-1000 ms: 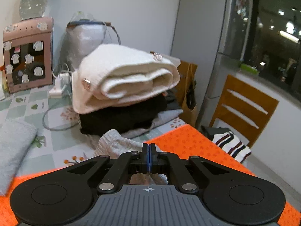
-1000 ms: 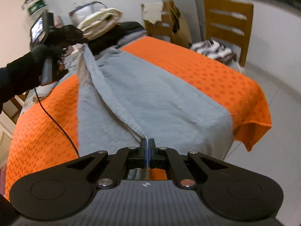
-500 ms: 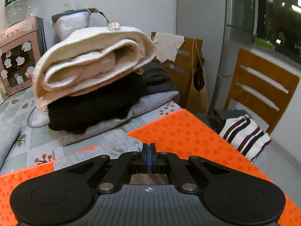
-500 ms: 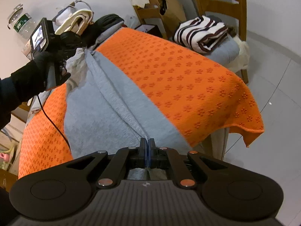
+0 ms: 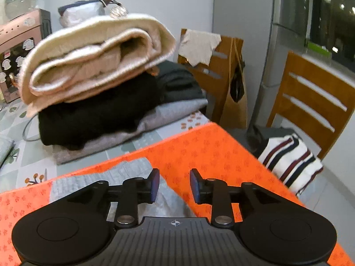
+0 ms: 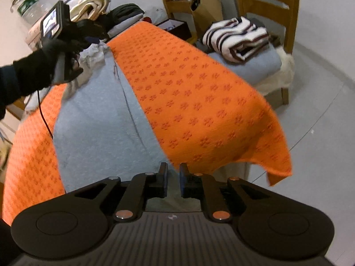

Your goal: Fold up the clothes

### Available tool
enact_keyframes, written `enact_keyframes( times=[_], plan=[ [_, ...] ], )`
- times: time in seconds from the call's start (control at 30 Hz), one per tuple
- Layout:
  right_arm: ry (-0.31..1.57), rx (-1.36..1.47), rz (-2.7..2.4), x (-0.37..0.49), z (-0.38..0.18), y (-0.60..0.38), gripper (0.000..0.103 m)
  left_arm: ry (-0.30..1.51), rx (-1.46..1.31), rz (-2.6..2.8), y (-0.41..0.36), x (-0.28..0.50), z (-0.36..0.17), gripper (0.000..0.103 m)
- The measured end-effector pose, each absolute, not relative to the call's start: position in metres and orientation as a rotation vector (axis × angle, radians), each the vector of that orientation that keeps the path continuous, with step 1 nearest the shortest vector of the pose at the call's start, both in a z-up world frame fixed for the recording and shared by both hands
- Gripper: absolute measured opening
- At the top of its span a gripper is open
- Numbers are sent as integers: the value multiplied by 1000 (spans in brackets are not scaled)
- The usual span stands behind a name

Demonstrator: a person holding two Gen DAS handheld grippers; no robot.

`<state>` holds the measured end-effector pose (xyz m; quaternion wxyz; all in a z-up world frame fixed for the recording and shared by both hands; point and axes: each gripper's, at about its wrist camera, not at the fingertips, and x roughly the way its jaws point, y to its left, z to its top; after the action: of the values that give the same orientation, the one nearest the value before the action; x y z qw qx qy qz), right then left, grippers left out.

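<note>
Both tools have let go since a second ago: then each was pinched shut on an edge of the grey garment, lifted in a ridge across the table; now it lies flat, folded in half lengthwise. Our left tool has its jaws opening, a clear gap, nothing between them; the garment lies under the left finger, orange cloth under the right. Our right tool has its jaws opening too, a narrower gap, nothing pinched; grey fabric sits below it. From the right wrist view the garment runs as a long strip down the middle of the orange cloth, a seam line along it, far end crumpled by our gloved left hand. Behind the cloth sits a clothes pile, cream on top, black and grey under. A striped top rests folded on a chair, well apart to the right.
</note>
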<state>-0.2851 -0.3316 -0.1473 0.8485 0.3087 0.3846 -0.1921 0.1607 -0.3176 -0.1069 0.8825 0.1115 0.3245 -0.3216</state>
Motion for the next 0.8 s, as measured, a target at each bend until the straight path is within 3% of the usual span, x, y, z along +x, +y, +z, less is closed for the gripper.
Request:
enact_keyframes(
  times=[0.03,0.2,0.43,0.8],
  plan=[
    [805,631,-395,-284,-144,-332,14,680,216,-670,-313,161,-103,43],
    [776,521,-296,-261,-129,-326,26,696,193,-682,-284,153,-81,44],
    [746,344,-83,-198,-121,-313,26,722,186,-691,-222,126,-48,46],
    [805,293,-21,-143,-143,-330,25,767,149,-639,-113,70,-28,50]
  ],
)
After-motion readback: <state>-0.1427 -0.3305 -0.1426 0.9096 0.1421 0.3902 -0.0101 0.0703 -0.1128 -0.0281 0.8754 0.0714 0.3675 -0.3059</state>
